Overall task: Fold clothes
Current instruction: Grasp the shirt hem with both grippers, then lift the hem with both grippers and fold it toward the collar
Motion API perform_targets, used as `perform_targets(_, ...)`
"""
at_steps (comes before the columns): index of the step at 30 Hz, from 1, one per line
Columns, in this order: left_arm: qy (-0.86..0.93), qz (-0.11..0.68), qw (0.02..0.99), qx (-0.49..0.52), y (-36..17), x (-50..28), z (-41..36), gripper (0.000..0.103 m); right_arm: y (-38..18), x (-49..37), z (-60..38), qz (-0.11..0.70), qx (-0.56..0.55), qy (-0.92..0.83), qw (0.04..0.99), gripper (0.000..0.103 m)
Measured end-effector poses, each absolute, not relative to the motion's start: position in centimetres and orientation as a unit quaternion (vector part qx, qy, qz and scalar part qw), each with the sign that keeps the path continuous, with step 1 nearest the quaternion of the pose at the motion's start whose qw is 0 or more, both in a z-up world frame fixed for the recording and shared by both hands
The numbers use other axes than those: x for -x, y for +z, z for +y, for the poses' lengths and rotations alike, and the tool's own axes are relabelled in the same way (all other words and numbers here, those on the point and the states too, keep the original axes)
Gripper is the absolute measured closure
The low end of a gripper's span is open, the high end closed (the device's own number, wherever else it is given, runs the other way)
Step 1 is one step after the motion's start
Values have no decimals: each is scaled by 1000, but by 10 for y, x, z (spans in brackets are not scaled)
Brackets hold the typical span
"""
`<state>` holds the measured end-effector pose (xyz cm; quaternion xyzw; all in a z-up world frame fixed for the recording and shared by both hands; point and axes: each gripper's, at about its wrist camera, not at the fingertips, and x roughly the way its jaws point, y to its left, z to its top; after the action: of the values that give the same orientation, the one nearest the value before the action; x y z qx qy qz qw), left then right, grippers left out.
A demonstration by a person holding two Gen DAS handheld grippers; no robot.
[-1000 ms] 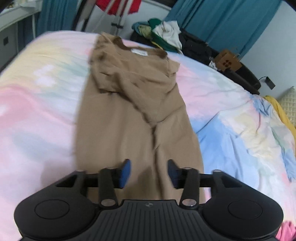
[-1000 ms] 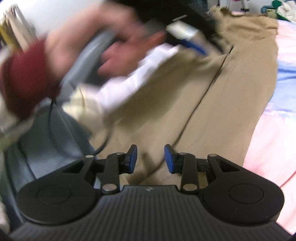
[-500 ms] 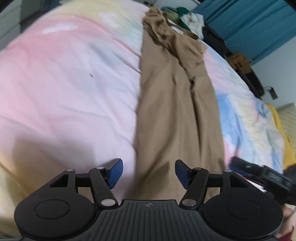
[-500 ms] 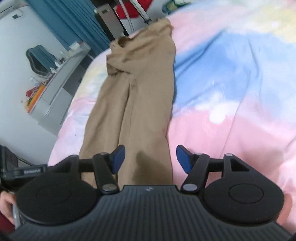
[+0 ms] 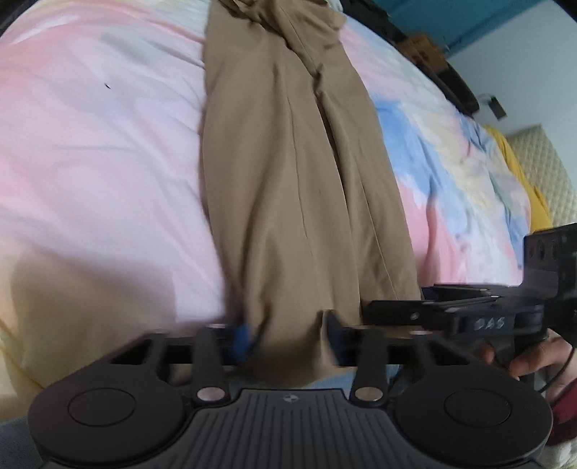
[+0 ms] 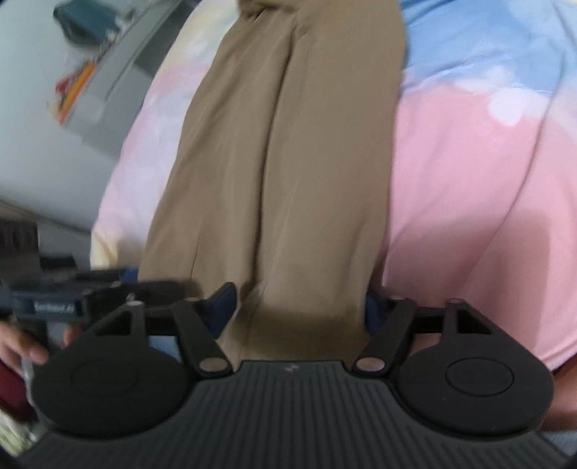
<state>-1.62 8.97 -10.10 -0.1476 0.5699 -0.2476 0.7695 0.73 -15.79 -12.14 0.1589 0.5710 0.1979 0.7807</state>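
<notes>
A tan shirt (image 5: 288, 173), folded lengthwise into a long strip, lies on the pastel bedsheet (image 5: 93, 151) and runs away from me. Its near hem hangs over the bed edge. My left gripper (image 5: 286, 341) is open with the hem's left part between its blue pads. My right gripper (image 6: 299, 306) is open wide around the hem's right part of the shirt (image 6: 281, 162). The right gripper's body shows at the right of the left wrist view (image 5: 468, 314). The left gripper's body shows at the left of the right wrist view (image 6: 54, 303).
The bed (image 6: 468, 180) stretches ahead in pink, blue and yellow. A grey desk with coloured items (image 6: 93, 83) stands left of the bed. A yellow cloth (image 5: 523, 180) and teal curtains (image 5: 468, 21) lie at the far right.
Both grippers have moved down to the shirt's near hem at the bed edge. The left jaws have narrowed around the cloth, and the right jaws have opened wider.
</notes>
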Motion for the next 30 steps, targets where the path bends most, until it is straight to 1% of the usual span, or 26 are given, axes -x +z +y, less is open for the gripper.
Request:
perform_targets(1,-253,572,767,145,-101,17,88,74,-119,-5,-151,571,-139,197,785,61)
perform_targets(2,-259,567,768,146,-99,17,89,81,-115,0,-146,568,-122,195,791,76)
perform_targets(3,-266,562,769,147,-98,17,90,87,-111,5,-141,564,-104,193,796,78)
perform_targets(4,-266,555,774,152,-94,19,93,88,-106,9,-138,557,-94,193,802,84)
perform_targets(5,-269,544,779,156,-90,20,95,89,-100,13,-140,547,-97,194,809,87)
perform_targets(8,-273,509,799,168,-70,24,104,90,-82,19,-160,518,-137,196,821,89)
perform_targets(14,-278,424,834,216,2,34,121,91,-20,23,-190,438,-192,216,851,90)
perform_targets(19,-290,367,854,229,64,49,121,92,45,38,-202,364,-194,242,878,90)
perform_targets(22,-297,346,860,228,89,71,126,92,68,52,-204,336,-191,256,886,90)
perform_targets(26,-307,347,862,204,89,122,123,92,67,89,-206,327,-179,272,887,90)
perform_targets(30,-307,359,860,195,68,175,120,92,47,138,-208,334,-173,286,881,90)
